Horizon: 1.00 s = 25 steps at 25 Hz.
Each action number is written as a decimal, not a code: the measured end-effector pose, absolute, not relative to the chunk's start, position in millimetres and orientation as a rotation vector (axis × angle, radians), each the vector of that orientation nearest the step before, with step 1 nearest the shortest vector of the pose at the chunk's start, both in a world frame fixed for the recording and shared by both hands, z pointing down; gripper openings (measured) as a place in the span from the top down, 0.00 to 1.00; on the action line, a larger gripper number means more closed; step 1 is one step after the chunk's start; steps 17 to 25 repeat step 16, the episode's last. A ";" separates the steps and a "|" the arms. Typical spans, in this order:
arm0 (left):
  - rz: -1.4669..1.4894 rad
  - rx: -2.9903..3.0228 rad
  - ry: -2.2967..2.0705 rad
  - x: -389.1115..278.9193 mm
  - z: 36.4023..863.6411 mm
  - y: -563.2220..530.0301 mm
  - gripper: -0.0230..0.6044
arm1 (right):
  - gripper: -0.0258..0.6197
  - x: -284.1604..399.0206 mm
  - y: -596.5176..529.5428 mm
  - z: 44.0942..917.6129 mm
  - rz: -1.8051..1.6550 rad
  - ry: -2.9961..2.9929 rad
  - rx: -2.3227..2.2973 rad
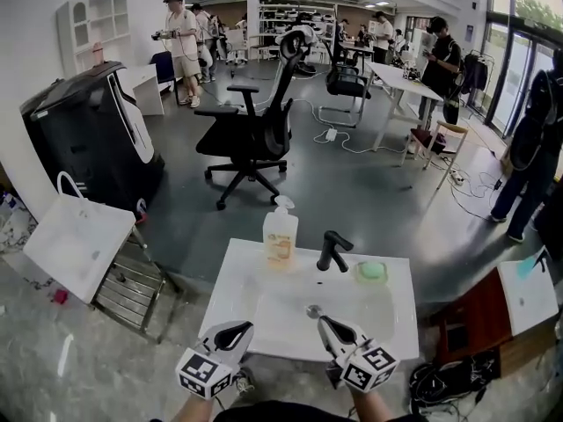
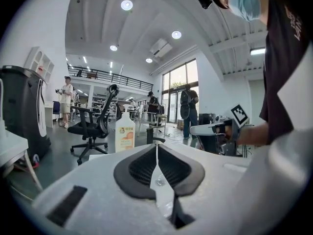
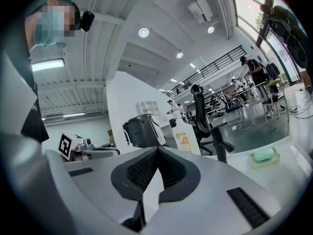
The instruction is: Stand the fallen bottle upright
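A pale pump bottle (image 1: 281, 234) with an orange label stands upright on the back rim of the white sink (image 1: 242, 275), left of the black tap (image 1: 332, 250). It also shows upright in the left gripper view, bottle (image 2: 125, 132), and in the right gripper view, bottle (image 3: 185, 138). My left gripper (image 1: 236, 332) is shut and holds nothing, near the sink's front left edge. Over the front right part of the basin hovers my right gripper (image 1: 332, 328), shut and empty too. Both are well short of the bottle.
A green soap on its dish (image 1: 371, 272) lies right of the tap. A black office chair (image 1: 255, 130) stands behind the sink, a large black machine (image 1: 88, 134) at left, a white panel on a metal rack (image 1: 79, 240) beside it. Several people stand at the back.
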<state>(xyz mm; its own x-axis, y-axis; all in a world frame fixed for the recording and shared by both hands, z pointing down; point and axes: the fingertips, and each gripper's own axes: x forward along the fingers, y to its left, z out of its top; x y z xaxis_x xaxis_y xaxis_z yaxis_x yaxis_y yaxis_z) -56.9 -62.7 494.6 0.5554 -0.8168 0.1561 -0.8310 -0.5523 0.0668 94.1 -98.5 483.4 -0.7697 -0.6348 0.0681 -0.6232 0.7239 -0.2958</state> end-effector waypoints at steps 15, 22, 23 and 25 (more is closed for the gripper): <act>0.134 2.616 -1.449 -33.1 499.8 -13.4 0.92 | 0.96 107.4 -57.0 489.4 -0.465 2.909 -1.012; 0.134 2.615 -1.448 -33.0 499.8 -10.9 0.92 | 0.96 107.0 -54.8 489.3 -0.465 2.907 -1.013; 0.134 2.615 -1.448 -33.0 499.8 -10.9 0.92 | 0.96 107.0 -54.8 489.3 -0.465 2.907 -1.013; 0.134 2.615 -1.448 -33.0 499.8 -10.9 0.92 | 0.96 107.0 -54.8 489.3 -0.465 2.907 -1.013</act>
